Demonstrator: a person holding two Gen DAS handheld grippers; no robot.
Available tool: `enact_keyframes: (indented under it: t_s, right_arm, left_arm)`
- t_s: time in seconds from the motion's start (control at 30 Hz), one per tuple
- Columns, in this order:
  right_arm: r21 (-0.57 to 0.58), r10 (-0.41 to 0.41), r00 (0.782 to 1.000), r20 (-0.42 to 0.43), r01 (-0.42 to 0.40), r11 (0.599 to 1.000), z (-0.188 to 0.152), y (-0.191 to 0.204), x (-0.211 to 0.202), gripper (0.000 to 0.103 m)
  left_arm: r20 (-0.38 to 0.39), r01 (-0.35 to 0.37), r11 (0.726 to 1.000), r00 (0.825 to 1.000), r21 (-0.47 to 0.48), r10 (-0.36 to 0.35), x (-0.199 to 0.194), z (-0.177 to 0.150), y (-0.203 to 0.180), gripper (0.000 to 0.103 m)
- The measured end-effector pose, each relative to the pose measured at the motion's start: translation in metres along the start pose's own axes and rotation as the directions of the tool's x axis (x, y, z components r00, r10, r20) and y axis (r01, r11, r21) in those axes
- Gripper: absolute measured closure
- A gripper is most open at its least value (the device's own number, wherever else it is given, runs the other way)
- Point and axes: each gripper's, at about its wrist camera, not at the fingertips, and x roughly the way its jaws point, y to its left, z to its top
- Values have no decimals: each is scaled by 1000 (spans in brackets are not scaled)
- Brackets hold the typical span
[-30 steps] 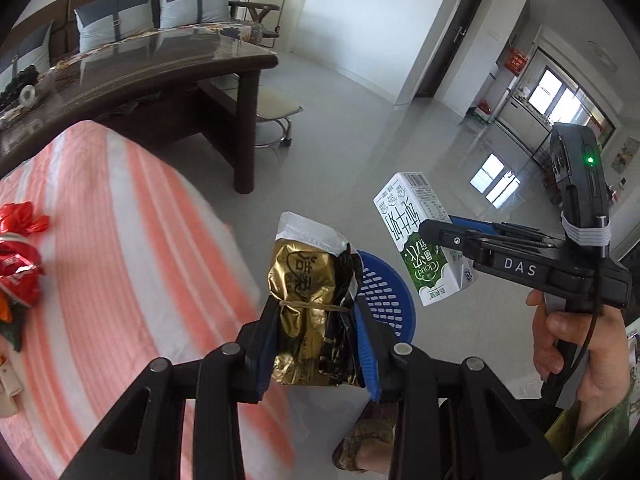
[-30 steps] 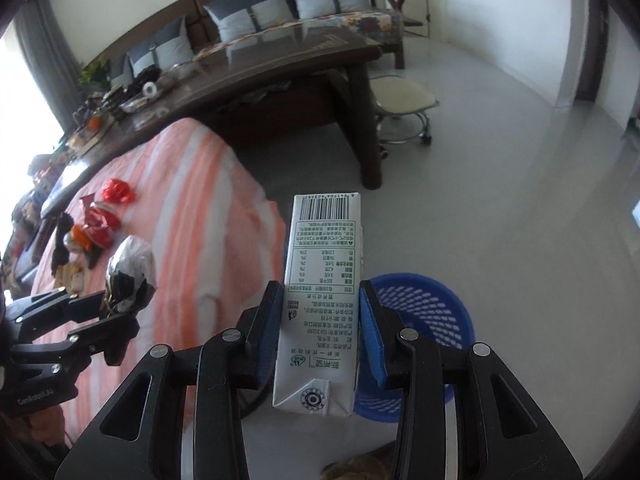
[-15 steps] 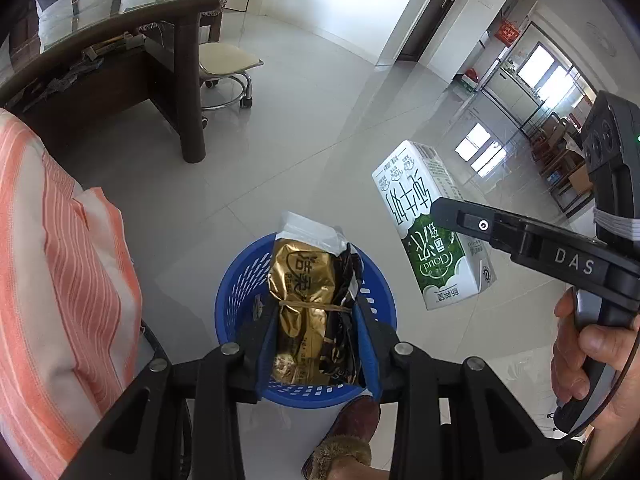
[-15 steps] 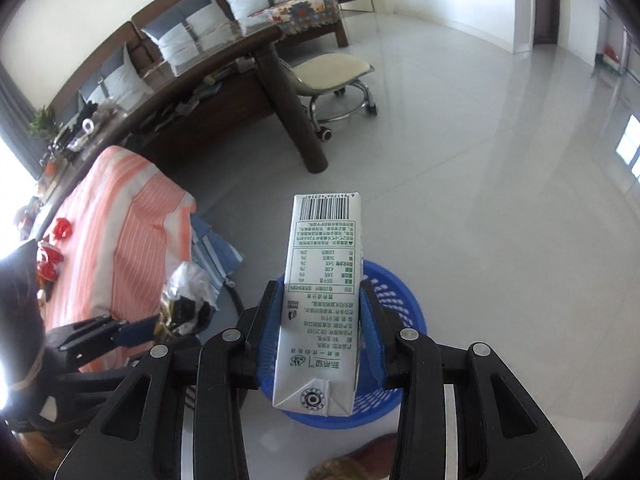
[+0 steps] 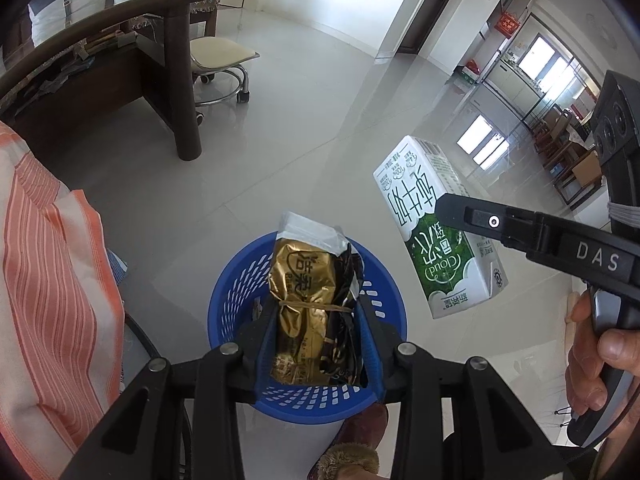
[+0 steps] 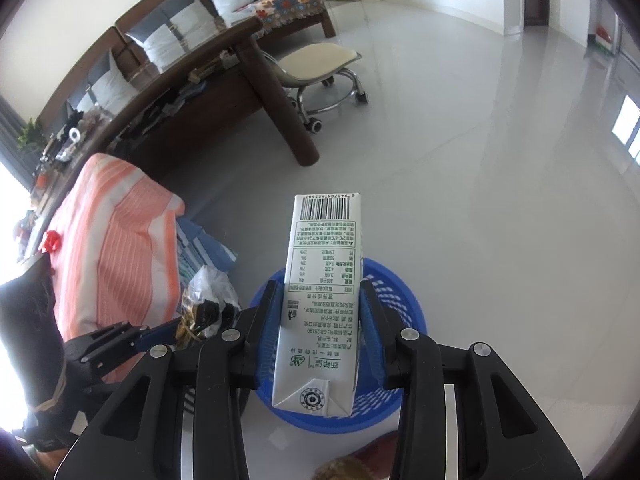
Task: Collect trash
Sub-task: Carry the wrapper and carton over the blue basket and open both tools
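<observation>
Left gripper jaws clamped on crumpled gold foil snack wrapper, held above round blue plastic mesh basket on floor. Right gripper jaws clamped on white-green milk carton, also over basket (seems off to side in left view). Risk: carton released now strikes rim, tips light basket; wrapper flutters out.

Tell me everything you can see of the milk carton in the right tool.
The milk carton is a slim paperboard box, white with a green front bearing large characters and "Cloud", a barcode and nutrition table on one side. It looks intact and closed. The right tool is shut on its lower half, holding it in the air, tilted, above the blue basket; nothing else touches it.
</observation>
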Motion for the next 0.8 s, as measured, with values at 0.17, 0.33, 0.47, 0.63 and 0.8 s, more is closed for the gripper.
enact_keyframes:
  t_s: [0.17,0.33,0.47,0.63,0.8]
  right_arm:
    - [19,-3,1000,7,3,1000,2,-4,3,57]
    - [65,8,999,50,-12,998,6,-13,-9,33]
    - [62,-4,996,94,-1,998,8,-11,-20,30]
    - [25,-60,984,165,57,998,11,1,-37,12]
    - [-24,-123,954,272,135,991,10,19,-59,9]
  left_arm:
    - [13,9,1000,1000,20,-9,11,1,-2,27]
    - [29,-9,1000,1000,-4,9,12,4,0,22]
    - [81,-18,1000,997,1,18,-10,4,-4,22]
    - [173,-50,998,984,33,44,-59,-2,-13,22]
    - [240,-100,994,967,49,85,-118,-30,-8,22]
